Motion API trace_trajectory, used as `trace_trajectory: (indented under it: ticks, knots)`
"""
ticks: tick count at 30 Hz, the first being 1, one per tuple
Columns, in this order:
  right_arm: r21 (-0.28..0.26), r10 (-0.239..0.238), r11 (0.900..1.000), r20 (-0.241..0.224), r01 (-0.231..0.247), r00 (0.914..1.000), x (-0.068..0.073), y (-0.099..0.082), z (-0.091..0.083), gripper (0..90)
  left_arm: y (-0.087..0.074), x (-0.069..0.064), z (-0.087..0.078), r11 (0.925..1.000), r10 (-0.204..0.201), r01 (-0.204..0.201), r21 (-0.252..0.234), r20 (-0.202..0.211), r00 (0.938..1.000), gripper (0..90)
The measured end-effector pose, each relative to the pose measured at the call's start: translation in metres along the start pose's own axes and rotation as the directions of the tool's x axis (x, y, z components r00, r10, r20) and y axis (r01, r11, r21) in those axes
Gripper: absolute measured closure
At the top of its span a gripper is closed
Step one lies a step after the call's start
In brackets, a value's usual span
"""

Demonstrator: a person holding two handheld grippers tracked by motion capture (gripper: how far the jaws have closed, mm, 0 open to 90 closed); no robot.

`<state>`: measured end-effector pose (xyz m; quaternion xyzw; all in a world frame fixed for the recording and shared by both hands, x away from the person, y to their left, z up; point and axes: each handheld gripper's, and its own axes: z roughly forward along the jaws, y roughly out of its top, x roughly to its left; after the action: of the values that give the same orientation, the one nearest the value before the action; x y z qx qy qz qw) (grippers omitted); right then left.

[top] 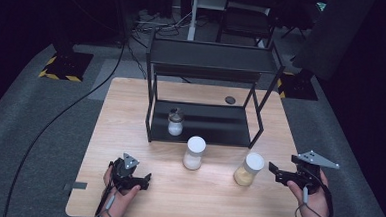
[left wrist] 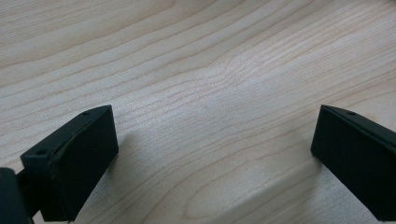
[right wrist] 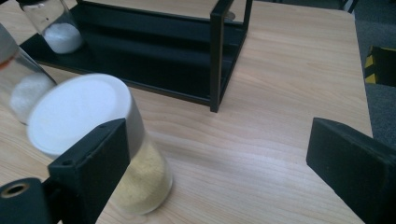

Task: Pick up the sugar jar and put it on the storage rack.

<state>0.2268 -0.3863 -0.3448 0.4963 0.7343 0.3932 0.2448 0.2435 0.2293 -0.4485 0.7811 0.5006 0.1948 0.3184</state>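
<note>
Your wooden table (top: 130,115) carries a black two-tier rack (top: 208,64) toward twelve o'clock, its lower shelf holding a small glass jar of white powder (top: 175,122) near the shelf's nine o'clock end. Just off the rack's front edge, toward six o'clock, stands a white-lidded jar of white grains (top: 194,152) on the bare wood. At four o'clock from that one stands the jar of yellow powder (top: 248,169), also white-lidded and upright on the table.

Your right gripper (top: 283,174) sits at three o'clock of the yellow jar, close by but apart from it, jaws spread wide and empty. In the right gripper view the yellow jar (right wrist: 112,154) stands behind the left-hand jaw, outside the gap, and nothing lies between the pads.

Your left gripper (top: 142,181) rests low at seven o'clock on the table, well apart from every jar. In the left gripper view its jaws stand wide over bare wood grain (left wrist: 210,93), gripping nothing.
</note>
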Motion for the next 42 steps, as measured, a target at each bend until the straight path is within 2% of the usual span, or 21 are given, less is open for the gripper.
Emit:
trace_trajectory:
  ticks: [10, 22, 24, 30, 42]
  knots:
    - [-0.015, -0.027, 0.9995, -0.023, 0.026, 0.9994, 0.017, 0.021, -0.005, 6.0, 0.000, 0.000, 0.000, 1.0000, 0.002, -0.002, 0.002, 0.000, 1.0000, 0.7]
    - [-0.027, -0.069, 0.9973, -0.049, 0.068, 0.9964, 0.049, 0.040, 0.006, 6.0, 0.000, 0.000, 0.000, 1.0000, 0.000, 0.000, 0.002, 0.000, 1.0000, 0.6]
    - [-0.032, -0.077, 0.9966, -0.065, 0.075, 0.9949, 0.057, 0.045, 0.009, 6.0, 0.000, 0.000, 0.000, 1.0000, 0.001, -0.001, 0.003, 0.000, 1.0000, 0.6]
    - [-0.045, -0.095, 0.9948, -0.087, 0.091, 0.9917, 0.071, 0.053, 0.014, 5.9, 0.000, 0.000, 0.000, 1.0000, 0.000, 0.000, 0.002, 0.000, 1.0000, 0.6]
    - [-0.060, -0.120, 0.9916, -0.095, 0.115, 0.9882, 0.092, 0.060, 0.024, 5.8, 0.000, 0.000, 0.000, 1.0000, 0.000, 0.000, 0.003, 0.000, 1.0000, 0.6]
